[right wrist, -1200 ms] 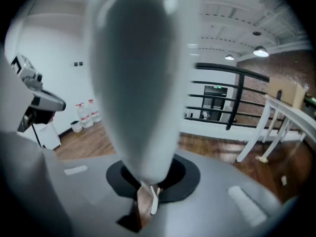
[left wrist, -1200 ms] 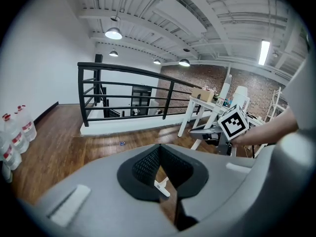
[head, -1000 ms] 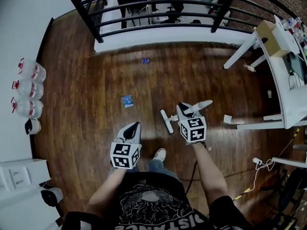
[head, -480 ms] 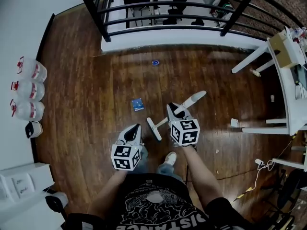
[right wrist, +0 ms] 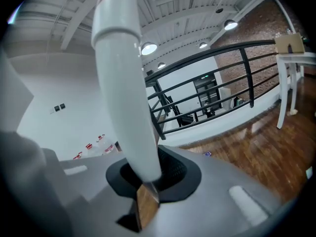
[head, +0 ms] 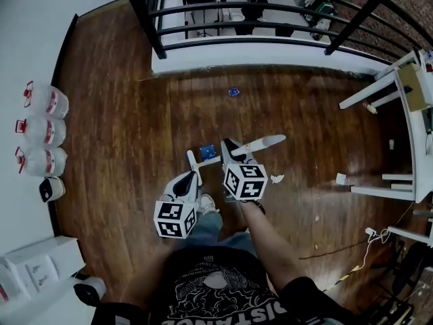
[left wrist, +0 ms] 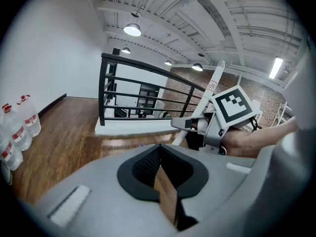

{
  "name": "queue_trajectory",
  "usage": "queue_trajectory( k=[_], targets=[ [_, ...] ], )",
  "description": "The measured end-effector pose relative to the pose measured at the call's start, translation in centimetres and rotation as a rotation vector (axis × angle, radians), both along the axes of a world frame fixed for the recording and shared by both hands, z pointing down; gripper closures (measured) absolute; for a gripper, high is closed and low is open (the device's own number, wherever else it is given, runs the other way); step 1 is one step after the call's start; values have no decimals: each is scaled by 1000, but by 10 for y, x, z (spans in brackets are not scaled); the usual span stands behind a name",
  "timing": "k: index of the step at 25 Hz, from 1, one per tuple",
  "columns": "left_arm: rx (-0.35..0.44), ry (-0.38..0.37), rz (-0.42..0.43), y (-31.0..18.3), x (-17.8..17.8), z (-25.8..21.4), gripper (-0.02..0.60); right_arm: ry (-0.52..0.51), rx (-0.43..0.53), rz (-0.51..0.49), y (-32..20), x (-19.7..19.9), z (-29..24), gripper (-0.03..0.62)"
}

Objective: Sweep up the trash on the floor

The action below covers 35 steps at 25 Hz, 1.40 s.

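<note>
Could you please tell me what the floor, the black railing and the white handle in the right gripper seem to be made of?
The floor looks like dark brown wood planks with a glossy finish: grain, plank seams and light reflections show. The railing is probably painted metal, given its thin, straight black bars with a slight sheen. The handle is smooth, matte white; it could be plastic or coated metal, and I cannot tell which.
</note>
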State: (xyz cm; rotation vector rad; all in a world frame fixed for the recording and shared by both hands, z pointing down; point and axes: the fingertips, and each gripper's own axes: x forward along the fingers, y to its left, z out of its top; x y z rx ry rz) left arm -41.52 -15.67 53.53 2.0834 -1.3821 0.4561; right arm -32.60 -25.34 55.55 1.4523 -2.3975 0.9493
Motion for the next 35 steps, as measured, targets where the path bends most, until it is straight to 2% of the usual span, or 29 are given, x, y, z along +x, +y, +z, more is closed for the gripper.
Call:
queue_trajectory(
  k=[5,9,15,24,28,35],
  targets=[
    [1,-20,6,-27,-29,3,577,-31,-38,88,-26,-14,26,563],
    [-6,-23,9,-42,-40,10,577,-2,-62,127,-35,-16,50,563],
    [-25,-11,52,-56,-34,16,577,248,22,-43,-26,-12,58,574],
    [-31,-21,130,-61,29,12,577,338,27,-8,-3,71,61,577],
    [-29,-20,160,-52,72,9,577,329,13,28,14,119,61,576],
    [-32,-13,211,-32,153,5,577,374,1,92,44,222,56,576]
  ],
)
